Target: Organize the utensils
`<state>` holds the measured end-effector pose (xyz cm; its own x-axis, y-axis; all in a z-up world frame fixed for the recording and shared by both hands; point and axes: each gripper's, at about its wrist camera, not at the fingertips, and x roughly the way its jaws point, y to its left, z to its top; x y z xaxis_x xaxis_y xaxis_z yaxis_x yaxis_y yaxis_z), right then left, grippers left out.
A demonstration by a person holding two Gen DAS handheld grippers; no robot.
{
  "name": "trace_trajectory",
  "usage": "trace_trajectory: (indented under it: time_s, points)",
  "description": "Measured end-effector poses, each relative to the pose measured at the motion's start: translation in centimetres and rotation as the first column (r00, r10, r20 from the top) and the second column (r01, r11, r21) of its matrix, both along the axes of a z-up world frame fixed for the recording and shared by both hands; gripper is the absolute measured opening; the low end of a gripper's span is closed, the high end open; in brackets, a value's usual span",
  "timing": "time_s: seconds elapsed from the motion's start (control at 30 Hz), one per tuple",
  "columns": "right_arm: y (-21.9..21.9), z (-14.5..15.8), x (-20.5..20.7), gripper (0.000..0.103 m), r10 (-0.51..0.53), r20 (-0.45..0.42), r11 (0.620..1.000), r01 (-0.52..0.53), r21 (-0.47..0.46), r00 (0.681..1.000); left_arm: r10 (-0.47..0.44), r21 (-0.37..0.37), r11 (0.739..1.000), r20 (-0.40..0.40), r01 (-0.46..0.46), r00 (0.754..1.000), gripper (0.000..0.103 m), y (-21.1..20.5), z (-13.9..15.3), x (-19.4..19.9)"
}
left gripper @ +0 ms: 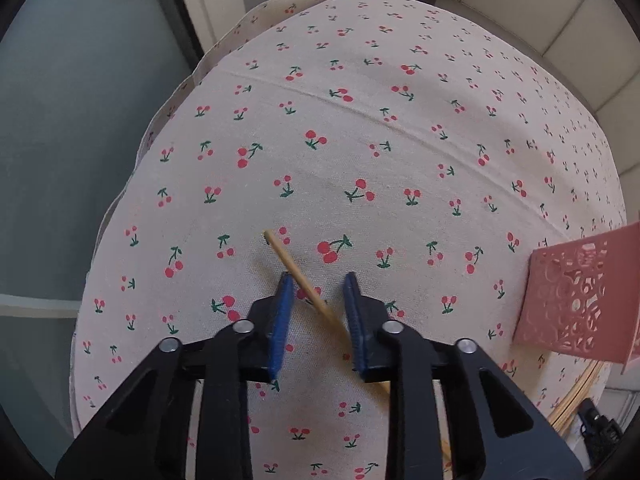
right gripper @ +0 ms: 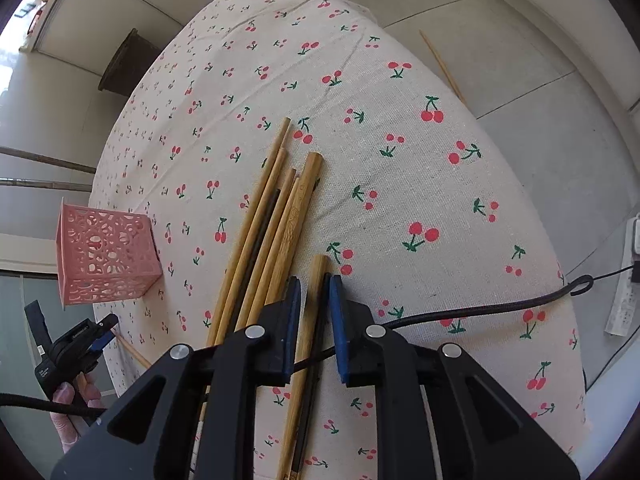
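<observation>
In the left wrist view my left gripper is open, its blue pads on either side of a single wooden chopstick lying slantwise on the cherry-print tablecloth. A pink lattice holder stands at the right. In the right wrist view my right gripper is open around another wooden chopstick, with a gap at each pad. A bundle of several wooden chopsticks and one dark one lies fanned just left of it. The pink holder stands at the left, and the left gripper shows below it.
One chopstick lies on the tiled floor beyond the table's far right edge. A black cable runs across the cloth right of my right gripper. The table edge drops off at the left in the left wrist view. A dark stool stands far left.
</observation>
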<state>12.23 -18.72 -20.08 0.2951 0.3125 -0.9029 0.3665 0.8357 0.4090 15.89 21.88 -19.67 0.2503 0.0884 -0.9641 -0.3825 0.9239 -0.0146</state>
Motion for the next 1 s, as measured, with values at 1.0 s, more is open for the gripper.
trace_trajectory:
  time_s: [1.0]
  points:
    - [0.8,0.4,0.0,0.023,-0.040,0.010,0.996,0.039,0.078,0.999,-0.094,-0.001,0.996,0.021,0.094,0.995,0.006,-2.3,0.0,-0.6]
